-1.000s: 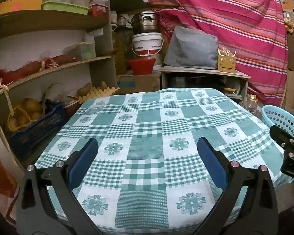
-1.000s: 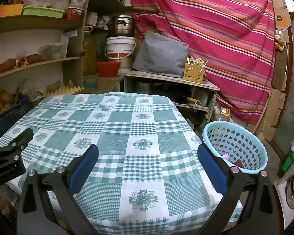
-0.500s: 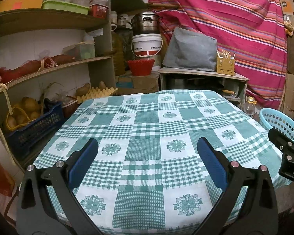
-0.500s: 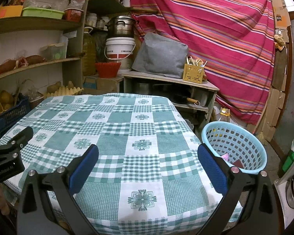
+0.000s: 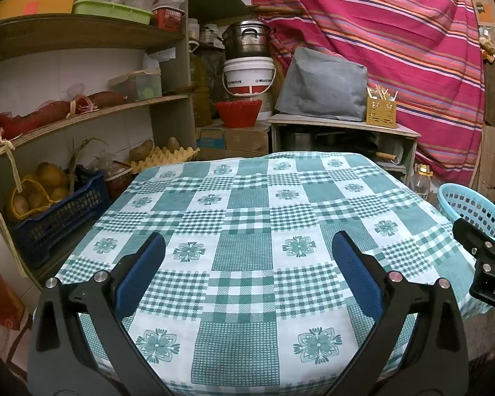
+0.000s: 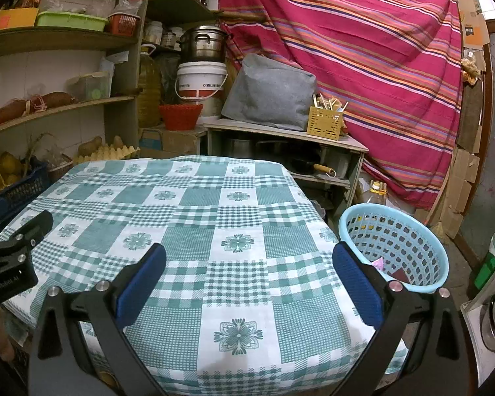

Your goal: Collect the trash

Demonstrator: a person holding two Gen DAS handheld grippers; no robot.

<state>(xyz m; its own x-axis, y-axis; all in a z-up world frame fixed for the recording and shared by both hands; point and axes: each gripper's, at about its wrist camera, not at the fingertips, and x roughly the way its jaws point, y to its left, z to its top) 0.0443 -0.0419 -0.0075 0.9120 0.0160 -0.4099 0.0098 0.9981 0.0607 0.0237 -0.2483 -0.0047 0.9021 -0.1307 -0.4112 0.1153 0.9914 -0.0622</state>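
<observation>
A light blue plastic basket [image 6: 392,247] stands on the floor to the right of the table, with a few scraps of trash [image 6: 389,269] at its bottom; its rim [image 5: 472,208] also shows in the left wrist view. The table wears a green-and-white checked cloth [image 6: 194,231] [image 5: 247,231] with nothing lying on it. My left gripper [image 5: 247,264] hangs open over the near part of the cloth, holding nothing. My right gripper [image 6: 247,264] is open too, over the table's near right part, with the basket just beyond its right finger.
Wooden shelves [image 5: 82,112] on the left carry tubs, sweet potatoes and a blue crate [image 5: 56,217] of potatoes. Behind the table stand a low cabinet [image 6: 280,132] with a grey bundle, a white bucket [image 6: 199,81] and a striped red curtain [image 6: 363,49]. The other gripper's body shows at each view's edge.
Both grippers have drawn back a little from the table, so the cloth and basket look slightly farther off. Both stay open and empty.
</observation>
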